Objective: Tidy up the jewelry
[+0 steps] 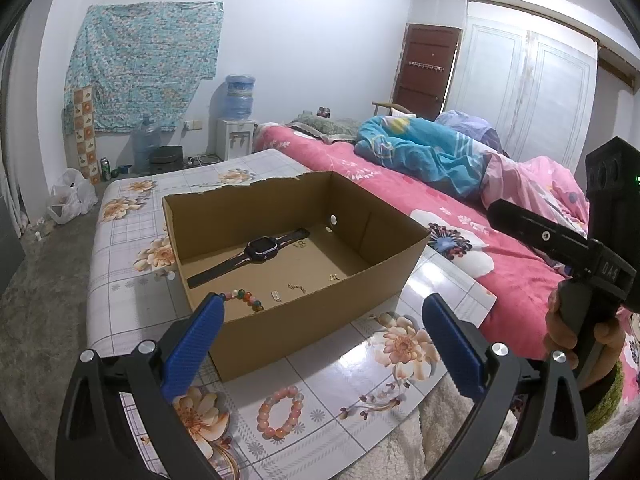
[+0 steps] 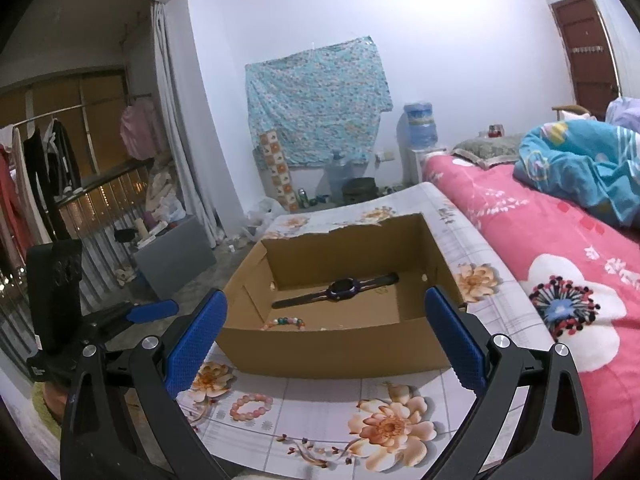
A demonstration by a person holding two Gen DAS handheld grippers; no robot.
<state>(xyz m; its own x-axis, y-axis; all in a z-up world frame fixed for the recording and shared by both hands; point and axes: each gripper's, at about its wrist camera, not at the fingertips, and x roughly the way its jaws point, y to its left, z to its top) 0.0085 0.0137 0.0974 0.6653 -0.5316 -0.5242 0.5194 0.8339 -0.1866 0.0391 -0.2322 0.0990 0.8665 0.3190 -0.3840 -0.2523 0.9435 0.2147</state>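
Pink bracelet (image 1: 280, 411) lies on the floral cloth (image 1: 400, 364) just before the box (image 1: 320, 320), the last piece outside, so both the left gripper (image 1: 324, 344) and right gripper (image 2: 326, 344) hover wide and empty, likely to collect it.

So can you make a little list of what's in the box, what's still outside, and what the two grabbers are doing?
box: open cardboard box on the flowered cloth
in box: black watch, multicolour bead bracelet, a few small gold pieces
outside: pink bracelet on the cloth, in front of the box
left gripper: open, empty, pointing at the box
right gripper: open, empty, pointing at the box
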